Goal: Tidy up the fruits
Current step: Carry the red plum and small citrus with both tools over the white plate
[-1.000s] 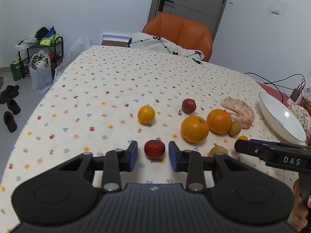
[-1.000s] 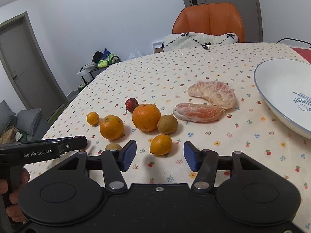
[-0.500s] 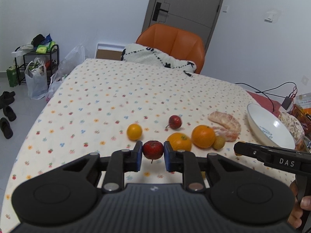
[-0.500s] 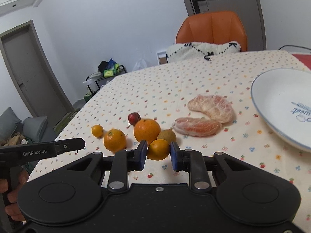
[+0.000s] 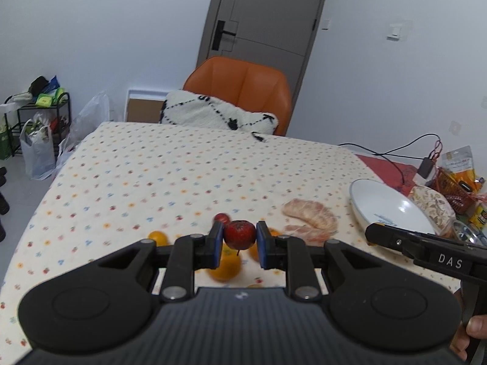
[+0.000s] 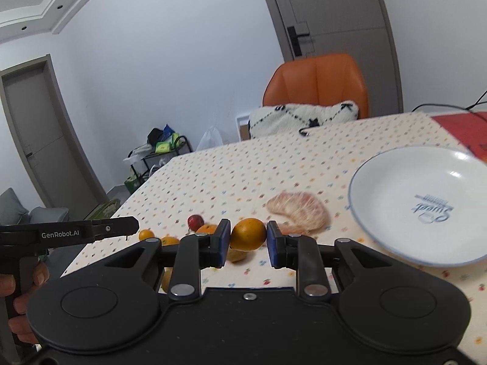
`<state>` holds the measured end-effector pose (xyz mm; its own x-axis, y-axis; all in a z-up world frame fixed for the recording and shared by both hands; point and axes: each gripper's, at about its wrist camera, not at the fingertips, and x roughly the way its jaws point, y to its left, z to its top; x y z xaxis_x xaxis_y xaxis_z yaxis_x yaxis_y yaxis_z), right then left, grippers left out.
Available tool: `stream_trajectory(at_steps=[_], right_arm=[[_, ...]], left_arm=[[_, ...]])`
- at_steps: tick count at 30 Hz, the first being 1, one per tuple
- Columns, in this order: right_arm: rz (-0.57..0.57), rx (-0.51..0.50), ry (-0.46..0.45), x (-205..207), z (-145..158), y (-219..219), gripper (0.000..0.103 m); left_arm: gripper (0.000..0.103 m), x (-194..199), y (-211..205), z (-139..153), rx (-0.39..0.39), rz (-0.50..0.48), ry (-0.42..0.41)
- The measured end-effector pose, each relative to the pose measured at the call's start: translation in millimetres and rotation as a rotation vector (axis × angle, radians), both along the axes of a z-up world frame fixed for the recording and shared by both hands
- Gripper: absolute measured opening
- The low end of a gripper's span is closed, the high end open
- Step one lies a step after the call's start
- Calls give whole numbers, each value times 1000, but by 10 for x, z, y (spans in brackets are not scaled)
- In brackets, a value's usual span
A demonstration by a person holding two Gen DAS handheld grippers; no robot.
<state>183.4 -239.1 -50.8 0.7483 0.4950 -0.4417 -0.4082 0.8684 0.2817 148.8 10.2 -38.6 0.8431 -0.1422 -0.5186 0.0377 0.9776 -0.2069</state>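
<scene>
At the far end of my table, with its dotted cloth, I see an orange chair, and a white cushion with black lines lies on it. Behind the chair there is a grey door. On the left a black rack stands on the floor, with a white plastic bag on it. A black cable lies over a red mat.

White walls and a grey door stand behind an orange chair with a patterned cushion. Far left, a black rack stands on the grey floor.
</scene>
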Motion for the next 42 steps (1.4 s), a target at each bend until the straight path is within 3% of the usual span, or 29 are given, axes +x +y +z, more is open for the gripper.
stream_trajectory(at_steps=[23, 42], right_arm=[[-183, 27, -55, -106, 139, -837, 24], [-292, 35, -36, -29, -103, -1367, 24]], left_arm=[[21, 173, -861, 283, 34, -117, -72], [21, 493, -1634, 51, 80, -239, -22]])
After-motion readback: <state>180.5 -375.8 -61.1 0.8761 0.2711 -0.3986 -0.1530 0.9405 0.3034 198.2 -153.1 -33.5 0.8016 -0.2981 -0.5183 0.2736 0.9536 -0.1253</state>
